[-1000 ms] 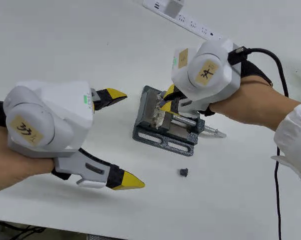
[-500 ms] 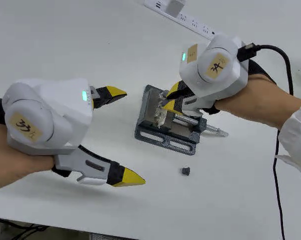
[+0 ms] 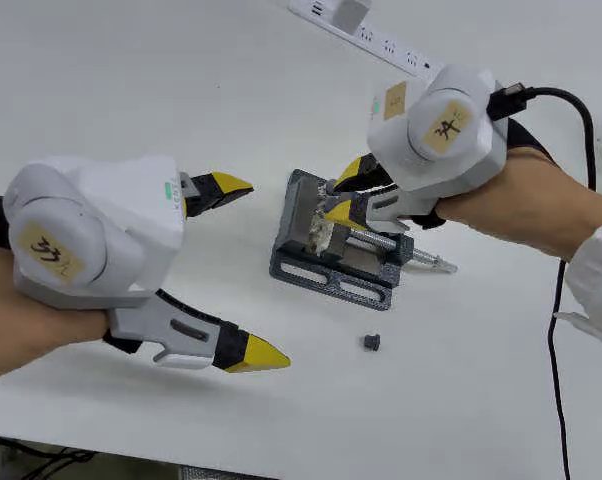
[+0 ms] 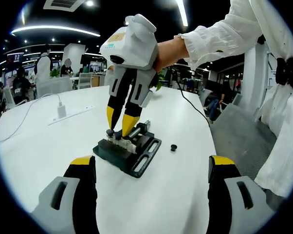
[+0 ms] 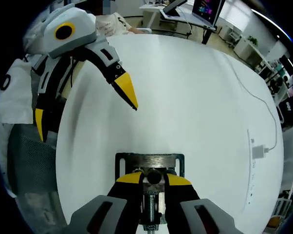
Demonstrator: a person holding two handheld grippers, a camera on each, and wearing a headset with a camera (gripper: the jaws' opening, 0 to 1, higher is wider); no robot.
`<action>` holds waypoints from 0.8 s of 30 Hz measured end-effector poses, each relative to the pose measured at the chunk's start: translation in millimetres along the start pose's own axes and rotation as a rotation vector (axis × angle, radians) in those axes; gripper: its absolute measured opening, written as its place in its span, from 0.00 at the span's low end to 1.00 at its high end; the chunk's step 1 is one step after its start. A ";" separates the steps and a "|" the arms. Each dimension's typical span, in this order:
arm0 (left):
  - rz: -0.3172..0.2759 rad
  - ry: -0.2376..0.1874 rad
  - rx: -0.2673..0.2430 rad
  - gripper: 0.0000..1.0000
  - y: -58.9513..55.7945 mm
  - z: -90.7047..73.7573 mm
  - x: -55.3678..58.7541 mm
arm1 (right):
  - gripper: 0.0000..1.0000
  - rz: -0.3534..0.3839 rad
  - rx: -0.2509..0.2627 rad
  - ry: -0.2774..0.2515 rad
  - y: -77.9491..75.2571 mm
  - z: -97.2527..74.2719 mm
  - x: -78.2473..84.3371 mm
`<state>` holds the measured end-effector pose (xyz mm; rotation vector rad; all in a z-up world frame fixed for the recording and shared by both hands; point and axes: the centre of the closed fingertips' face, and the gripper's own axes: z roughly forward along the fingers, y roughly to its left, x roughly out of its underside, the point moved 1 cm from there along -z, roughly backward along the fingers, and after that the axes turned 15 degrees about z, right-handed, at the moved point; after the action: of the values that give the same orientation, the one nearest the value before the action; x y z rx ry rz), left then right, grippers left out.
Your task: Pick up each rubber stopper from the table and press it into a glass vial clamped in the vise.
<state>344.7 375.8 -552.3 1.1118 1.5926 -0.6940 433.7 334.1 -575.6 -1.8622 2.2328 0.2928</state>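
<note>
Left tool (image 3: 263, 275) wide open, empty, above table (image 3: 131, 80). Right tool (image 3: 331, 198) over vise (image 3: 326, 277), jaws narrowed beside stopper (image 5: 154, 178); grip cannot be told.

- My head view looks forward and down on the white table (image 3: 181, 80) from close above. The left gripper (image 3: 269, 275) looms large at lower left, the right gripper (image 3: 331, 198) sits at upper right, and the vise (image 3: 333, 245) is just right of centre.
- My left gripper view sits low over the tabletop and faces along its own jaws toward the vise at mid-frame, a little way off, with the office room behind.
- My right gripper view points steeply down, very near the vise, which sits at lower centre between its own jaws.
- All three views share the vise and the table around it, and each gripper view catches the other gripper.
</note>
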 end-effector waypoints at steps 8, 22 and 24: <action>-0.004 -0.003 0.002 0.95 -0.9 1.4 -0.1 | 0.00 0.042 -0.014 -0.034 -2.6 -5.6 -0.8; -0.008 -0.002 0.008 0.94 -1.4 1.7 0.3 | 0.00 0.064 -0.042 -0.024 -3.0 2.4 5.9; -0.008 -0.002 0.010 0.94 -1.8 1.6 0.2 | 0.00 0.062 -0.041 -0.020 -1.3 2.8 5.9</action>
<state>343.6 373.8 -553.2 1.1123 1.5949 -0.7090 434.1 329.1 -579.9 -1.8043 2.2912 0.3679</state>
